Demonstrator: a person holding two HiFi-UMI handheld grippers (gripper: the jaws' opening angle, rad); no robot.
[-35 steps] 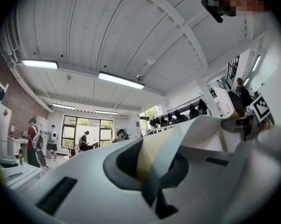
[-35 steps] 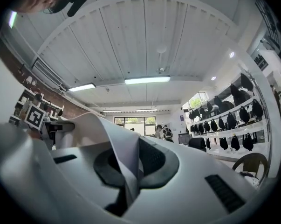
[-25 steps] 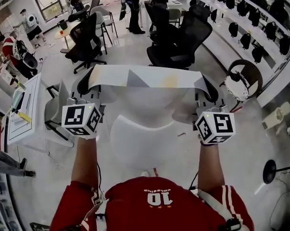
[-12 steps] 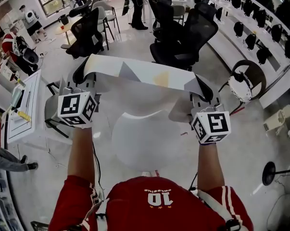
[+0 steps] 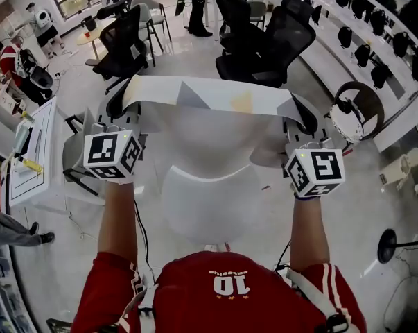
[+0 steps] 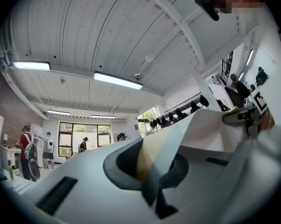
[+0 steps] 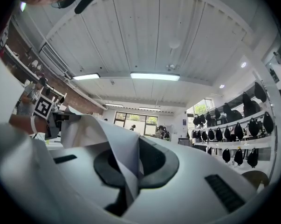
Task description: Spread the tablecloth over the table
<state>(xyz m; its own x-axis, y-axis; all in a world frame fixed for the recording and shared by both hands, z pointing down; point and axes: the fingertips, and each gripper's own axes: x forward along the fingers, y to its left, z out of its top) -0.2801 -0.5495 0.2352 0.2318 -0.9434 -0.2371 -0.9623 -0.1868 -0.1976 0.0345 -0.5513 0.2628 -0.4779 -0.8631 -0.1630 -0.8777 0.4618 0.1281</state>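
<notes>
The tablecloth (image 5: 209,94), white with grey and yellow patches, is stretched taut as a band between my two grippers, in the air above the far side of the small round white table (image 5: 209,207). My left gripper (image 5: 118,108) is shut on the cloth's left end. The right gripper (image 5: 302,121) is shut on its right end. In the left gripper view the cloth (image 6: 164,149) is pinched between the jaws and runs off toward the right gripper (image 6: 250,116). The right gripper view shows a fold of cloth (image 7: 116,143) clamped in the jaws.
Black office chairs (image 5: 264,44) stand just beyond the table. A white cabinet (image 5: 32,158) stands at the left. A round stand (image 5: 351,120) is at the right, below a shelf of black items (image 5: 375,26). People (image 5: 18,64) stand at the far left and back.
Both grippers have carried the stretched cloth a little farther from my body, over the table's far side. The band, tilted half a second ago, is level again. Both grips are unchanged.
</notes>
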